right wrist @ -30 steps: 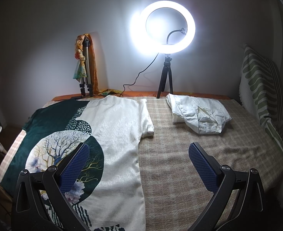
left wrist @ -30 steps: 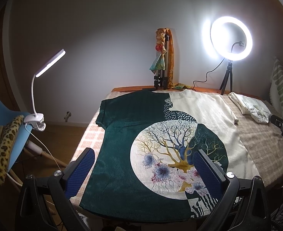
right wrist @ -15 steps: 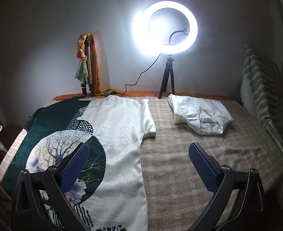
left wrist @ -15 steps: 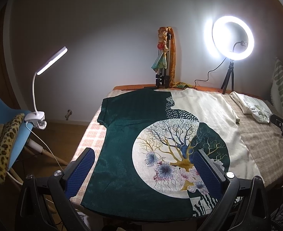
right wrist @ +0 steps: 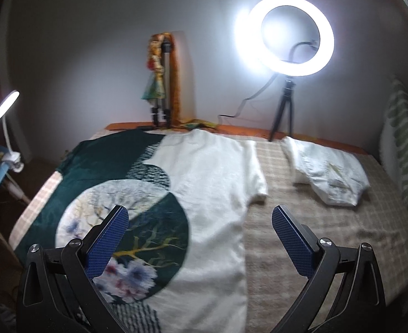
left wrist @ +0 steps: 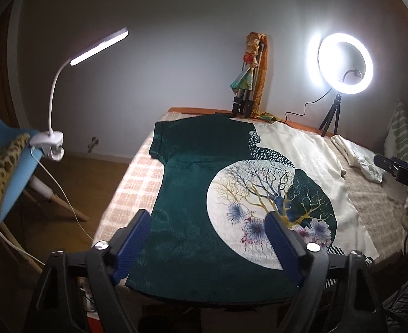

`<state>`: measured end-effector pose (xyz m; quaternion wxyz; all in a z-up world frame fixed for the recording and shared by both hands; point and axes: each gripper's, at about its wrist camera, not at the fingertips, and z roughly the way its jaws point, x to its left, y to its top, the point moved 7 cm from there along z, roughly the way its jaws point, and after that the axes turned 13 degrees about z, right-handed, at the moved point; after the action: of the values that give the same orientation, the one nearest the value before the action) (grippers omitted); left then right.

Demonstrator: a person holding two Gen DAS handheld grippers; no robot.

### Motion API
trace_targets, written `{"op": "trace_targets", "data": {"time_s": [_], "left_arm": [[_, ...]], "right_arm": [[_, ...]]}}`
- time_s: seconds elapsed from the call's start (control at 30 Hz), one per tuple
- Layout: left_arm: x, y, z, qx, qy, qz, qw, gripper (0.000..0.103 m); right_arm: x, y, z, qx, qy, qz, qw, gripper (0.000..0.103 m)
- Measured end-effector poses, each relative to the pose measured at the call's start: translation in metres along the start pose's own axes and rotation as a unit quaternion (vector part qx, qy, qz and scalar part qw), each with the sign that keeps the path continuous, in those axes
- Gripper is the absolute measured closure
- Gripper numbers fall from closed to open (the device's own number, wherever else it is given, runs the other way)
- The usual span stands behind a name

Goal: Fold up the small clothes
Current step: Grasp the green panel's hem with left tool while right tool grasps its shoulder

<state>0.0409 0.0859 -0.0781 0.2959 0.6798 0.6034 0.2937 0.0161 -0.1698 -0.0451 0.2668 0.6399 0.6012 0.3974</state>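
Starting on the fold is the step I judge to be in hand: the T-shirt (left wrist: 204, 194) lies spread flat, print side up, on the bed (left wrist: 137, 183), its hem at the near edge and its collar toward the far wall, with nothing creased over yet. Relative to the T-shirt, an already folded pale garment (right wrist: 328, 174) sits well apart beyond its white sleeve, and the ring light (right wrist: 295, 36) stands behind that corner.

My next move, I judge, calls for both grippers to drop to the hem, one at each near corner, and pinch cloth cleanly without catching the blanket beneath.

My left gripper (left wrist: 206, 238) hangs tilted downward above the T-shirt's dark green half near the hem; its jaws have just been closing partway, yet they stand apart with only air between them and no cloth pressed. My right gripper (right wrist: 201, 238) hovers angled down over the T-shirt's white side edge, jaws spread wide, one finger above the print and the other above bare blanket, holding nothing.
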Motion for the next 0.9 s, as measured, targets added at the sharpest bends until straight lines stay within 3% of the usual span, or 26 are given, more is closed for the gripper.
{"op": "trace_targets", "data": {"time_s": [0.17, 0.3, 0.43, 0.77, 0.9], "left_arm": [[0.019, -0.015, 0.007, 0.024, 0.018, 0.013, 0.9995, 0.047], [0.032, -0.034, 0.02, 0.048, 0.011, 0.011, 0.9987, 0.056], [0.042, -0.057, 0.032, 0.075, 0.01, 0.015, 0.997, 0.057], [0.073, -0.096, 0.056, 0.123, 0.018, -0.034, 0.9917, 0.063], [0.075, -0.105, 0.061, 0.131, 0.01, -0.055, 0.9897, 0.063]], "right_arm": [[0.05, 0.011, 0.017, 0.019, 0.067, -0.017, 0.997, 0.0], [0.094, 0.022, 0.042, 0.056, 0.101, -0.041, 0.992, 0.0], [0.141, 0.029, 0.069, 0.089, 0.148, -0.039, 0.984, 0.0], [0.23, 0.028, 0.147, 0.149, 0.188, -0.056, 0.969, 0.001], [0.264, 0.02, 0.188, 0.179, 0.195, -0.05, 0.963, 0.008]]}}
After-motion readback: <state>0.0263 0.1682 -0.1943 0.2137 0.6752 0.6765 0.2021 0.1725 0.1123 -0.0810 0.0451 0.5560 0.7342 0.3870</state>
